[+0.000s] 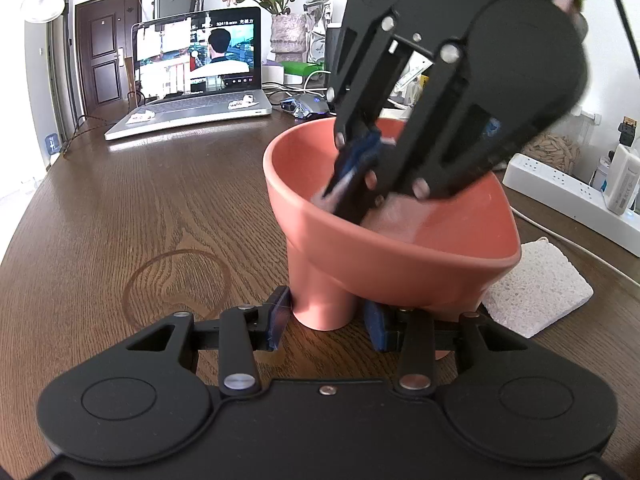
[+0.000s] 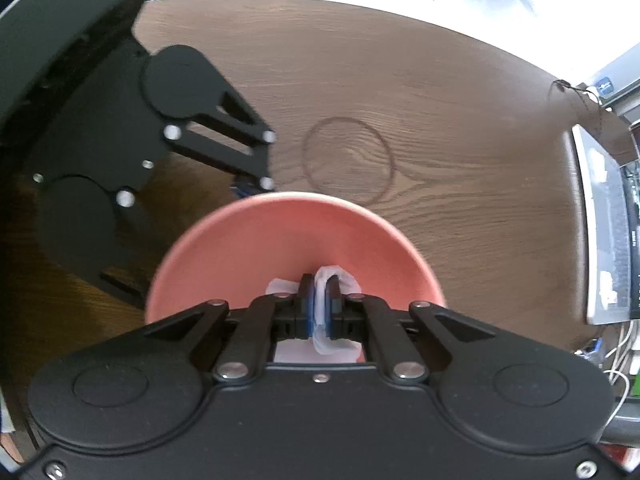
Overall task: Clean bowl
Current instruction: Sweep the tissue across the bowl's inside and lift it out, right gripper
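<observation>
So the left gripper [image 1: 326, 320] was clamped around the foot of the pink bowl [image 1: 384, 240], one blue pad on each side of that round base, pinning it on the wooden table [image 1: 140, 208]. The right gripper [image 2: 320, 300] was squeezed nearly shut on a white wipe [image 2: 332, 276], with the cloth bunched between its blue pads and sticking out past the tips. It pointed steeply down into the bowl, and the wipe sat against the inside, near the bottom.

The bowl stood pretty much in the middle of the table, right in front of the left gripper and under the right one. A white sponge [image 1: 536, 288] lay just beside the bowl. Further back were an open laptop [image 1: 192, 76], a mouse [image 1: 306, 104], a vase of flowers [image 1: 286, 36] and a white power strip [image 1: 568, 196]. A faint ring mark [image 2: 348, 160] showed in the wood near the bowl.
</observation>
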